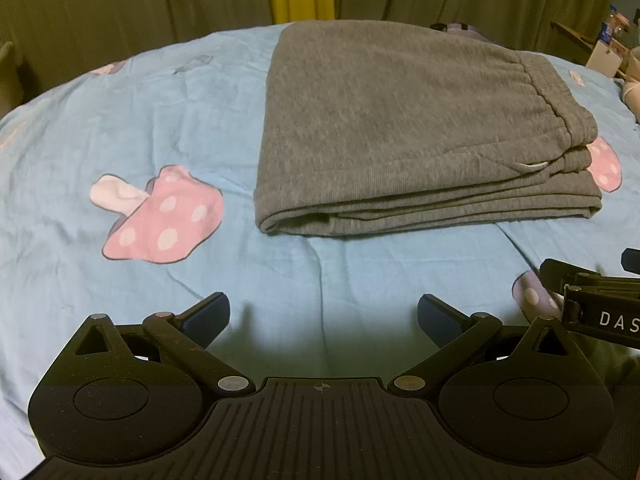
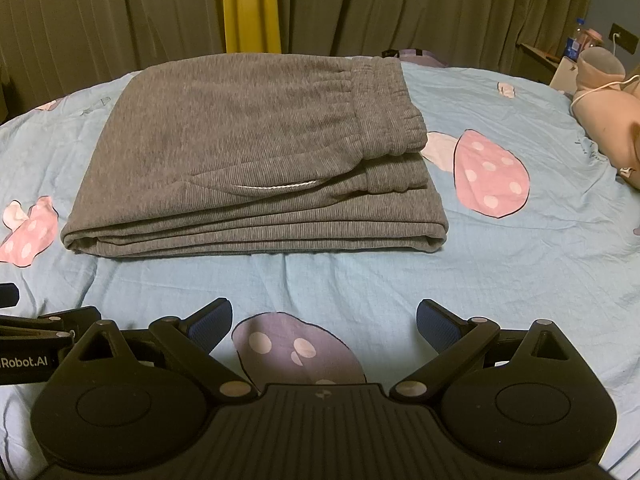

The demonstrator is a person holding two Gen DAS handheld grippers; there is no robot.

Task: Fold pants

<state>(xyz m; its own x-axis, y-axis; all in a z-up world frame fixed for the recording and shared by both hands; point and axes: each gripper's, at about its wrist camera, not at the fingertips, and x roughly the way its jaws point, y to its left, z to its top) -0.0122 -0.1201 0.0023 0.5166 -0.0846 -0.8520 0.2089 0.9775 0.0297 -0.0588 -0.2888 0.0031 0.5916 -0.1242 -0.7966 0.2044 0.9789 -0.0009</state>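
The grey pants (image 2: 248, 152) lie folded on the blue bed (image 2: 520, 280), both grippers (image 1: 323, 316) (image 2: 324, 322) near, wide apart, holding nothing

We see bare blue bedspread (image 2: 520, 280) between the spread jaws of both grippers and the folded grey pants (image 2: 248, 152), so a straight path forward lies unblocked. The left gripper (image 1: 323, 320) and right gripper (image 2: 324, 328) sit just beside each other, each crowding the other's inner side. Left of the pants the sheet runs free to the bed's edge. On the right, a pink plush object (image 2: 604, 108) and a cluttered shelf (image 2: 552, 60) narrow the room. Curtains (image 2: 400, 8) close off the far side.
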